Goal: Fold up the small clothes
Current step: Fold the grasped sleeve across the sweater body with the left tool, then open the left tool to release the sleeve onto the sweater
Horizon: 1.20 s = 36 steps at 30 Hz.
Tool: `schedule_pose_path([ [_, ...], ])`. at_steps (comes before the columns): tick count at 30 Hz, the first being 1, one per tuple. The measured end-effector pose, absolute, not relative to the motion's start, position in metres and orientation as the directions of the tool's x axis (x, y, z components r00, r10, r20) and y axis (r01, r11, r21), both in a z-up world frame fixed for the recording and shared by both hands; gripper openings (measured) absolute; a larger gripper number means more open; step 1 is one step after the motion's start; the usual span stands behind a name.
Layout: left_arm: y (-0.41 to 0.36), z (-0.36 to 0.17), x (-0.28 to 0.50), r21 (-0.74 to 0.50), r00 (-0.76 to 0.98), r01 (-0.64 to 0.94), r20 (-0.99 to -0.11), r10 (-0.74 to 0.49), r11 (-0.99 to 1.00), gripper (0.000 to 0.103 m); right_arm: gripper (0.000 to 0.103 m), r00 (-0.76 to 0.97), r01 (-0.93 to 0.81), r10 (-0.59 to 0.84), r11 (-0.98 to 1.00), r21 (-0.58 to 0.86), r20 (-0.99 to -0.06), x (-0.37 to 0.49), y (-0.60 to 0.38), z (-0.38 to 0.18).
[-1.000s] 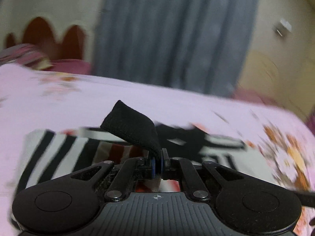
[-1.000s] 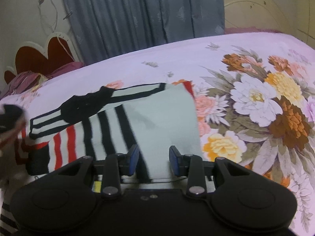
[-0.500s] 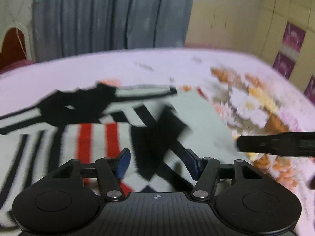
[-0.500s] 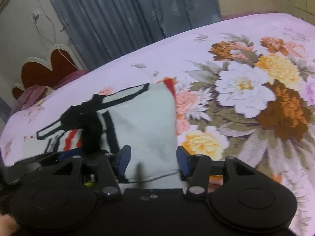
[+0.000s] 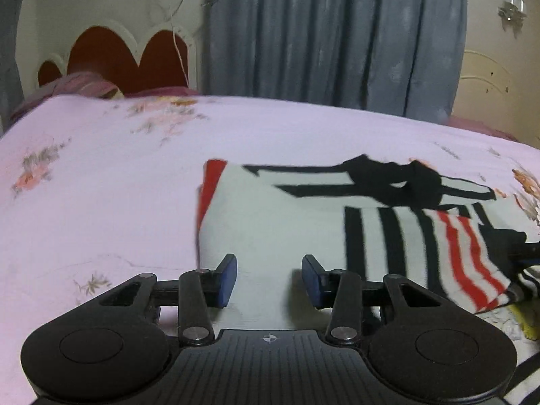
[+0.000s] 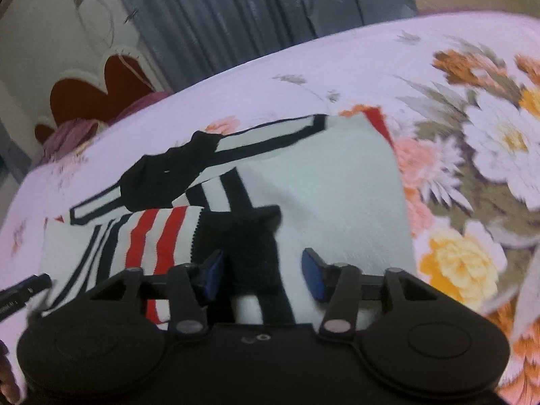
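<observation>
Knit, pale and striped in black and red, the sweater (image 5: 287, 222) lay on the bed (image 5: 101, 175), partly folded: one sleeve (image 6: 148, 236) was turned in over the body, its black cuff (image 6: 249, 239) resting near the middle, and the collar (image 6: 162, 182) sat bunched along the far edge. My left tongs (image 5: 269, 278) stood wide and held nothing, low over the plain panel near the sweater's left edge. My right tongs (image 6: 261, 275) were wide too, also holding nothing, with the cuff lying between the fingers; whether a pad touched it I could not tell.

What worried me most was that cuff. If I closed the right tongs there, I judged they might pinch the body layer under the sleeve as well, and lifting would drag the whole fold askew. The knit looked soft and thick, so a shallow bite could also slip out partway through a fold and let the sleeve flop back open.

On the left, the hem sat close under the tongs; coming down too steeply might catch the sheet (image 6: 455, 202) with the sweater and rumple both. The bed gave no firm backing, so pressing a crease would likely sink rather than set. The two tongs worked near each other, and the right one's tip (image 5: 530, 253) showed at the edge of the left view, so a crossing move could knock them together.
</observation>
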<state>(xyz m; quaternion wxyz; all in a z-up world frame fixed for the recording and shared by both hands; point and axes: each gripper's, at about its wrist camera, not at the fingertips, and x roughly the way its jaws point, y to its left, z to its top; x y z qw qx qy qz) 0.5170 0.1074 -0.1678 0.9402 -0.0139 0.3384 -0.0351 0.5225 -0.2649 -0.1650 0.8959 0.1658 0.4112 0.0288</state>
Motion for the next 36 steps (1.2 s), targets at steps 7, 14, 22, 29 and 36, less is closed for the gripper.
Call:
schedule_pose_path([
  [7,0.094,-0.175,0.523,-0.022,0.785,0.111,-0.612,-0.102,0.994,0.042,0.008,0.741,-0.030,0.169,0.975,0.219,-0.650,0.514,-0.251,-0.133],
  [14,0.092,-0.181,0.538,-0.012,0.746,0.163,-0.653,-0.131,0.986,0.042,0.011,0.656,0.016,0.093,0.990,0.137,-0.749,0.508,-0.252,-0.166],
  [22,0.098,-0.176,0.612,0.028,0.723,0.204,-0.679,-0.131,0.979,0.048,0.029,0.726,0.070,0.054,0.986,0.152,-0.686,0.532,-0.252,-0.141],
  [29,0.117,-0.154,0.609,-0.112,0.754,0.122,-0.636,-0.166,0.986,0.056,0.031,0.729,0.099,0.030,0.984,0.148,-0.684,0.533,-0.255,-0.138],
  [36,0.068,-0.160,0.537,-0.116,0.768,0.143,-0.613,-0.184,0.983,0.056,0.031,0.713,-0.032,0.146,0.984,0.177,-0.686,0.527,-0.201,-0.141],
])
